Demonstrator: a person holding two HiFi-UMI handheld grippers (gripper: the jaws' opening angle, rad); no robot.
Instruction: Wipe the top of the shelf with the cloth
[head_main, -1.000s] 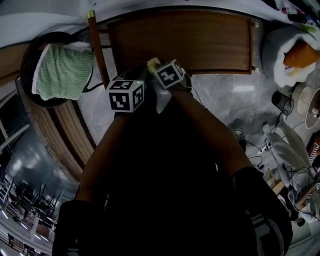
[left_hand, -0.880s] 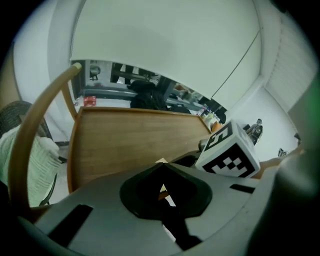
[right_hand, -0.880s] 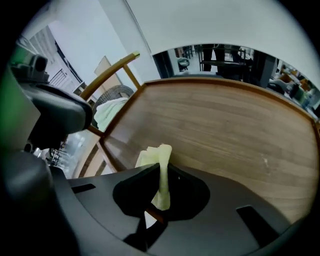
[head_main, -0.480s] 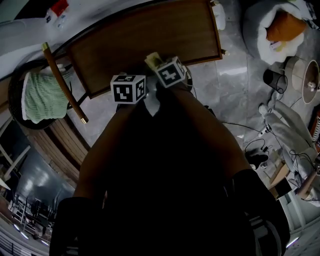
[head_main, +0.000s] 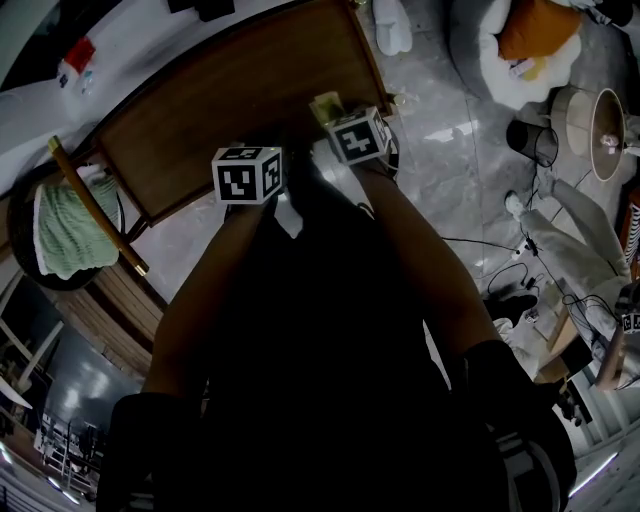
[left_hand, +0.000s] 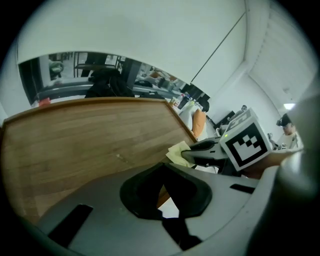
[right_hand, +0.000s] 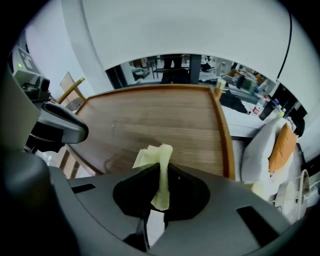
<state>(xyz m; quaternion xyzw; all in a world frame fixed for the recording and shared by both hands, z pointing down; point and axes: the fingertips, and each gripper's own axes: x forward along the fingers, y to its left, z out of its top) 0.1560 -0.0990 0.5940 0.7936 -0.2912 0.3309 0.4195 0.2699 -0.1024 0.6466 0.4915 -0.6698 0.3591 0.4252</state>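
The shelf's brown wooden top (head_main: 230, 85) fills the upper middle of the head view. My right gripper (right_hand: 160, 192) is shut on a pale yellow cloth (right_hand: 161, 167), which sticks up between its jaws and hangs over the near right part of the shelf top (right_hand: 160, 117). In the head view the cloth (head_main: 326, 105) shows just past the right marker cube (head_main: 358, 136), close to the shelf's right corner. My left gripper (left_hand: 162, 200) hovers beside it at the shelf's near edge (left_hand: 90, 135), jaws together with nothing between them. Its cube (head_main: 247, 174) sits left of the right one.
A green towel (head_main: 62, 232) lies on a dark round seat at the left, behind a slanting wooden rail (head_main: 95, 205). A white beanbag with an orange cushion (head_main: 520, 35), a black cup (head_main: 528, 140) and cables (head_main: 500, 265) sit on the marble floor at the right.
The head view has swung, so the shelf now sits tilted and further up-left. Both grippers have shifted toward the shelf's near right corner. The right one still holds the cloth.
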